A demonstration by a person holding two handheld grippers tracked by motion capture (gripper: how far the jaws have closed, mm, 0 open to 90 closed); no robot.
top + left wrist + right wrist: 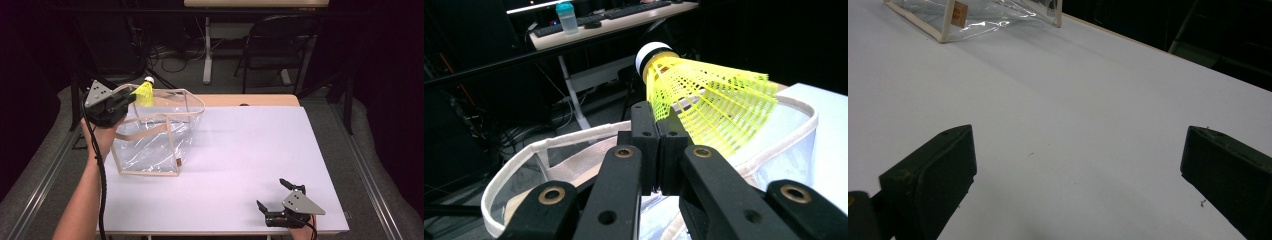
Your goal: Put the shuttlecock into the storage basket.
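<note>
Left gripper (658, 131) pinches the shuttlecock (704, 102) by its skirt edge, held over the bag (150, 145) mouth (cork up and away). Right gripper (277, 197) rests wide apart, empty, on the table (240, 145). Best centre it over the opening, lower inside the rim, then release.

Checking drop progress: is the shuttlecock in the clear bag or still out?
Out. The left gripper holds the shuttlecock by its skirt above the clear bag's open rim.
</note>
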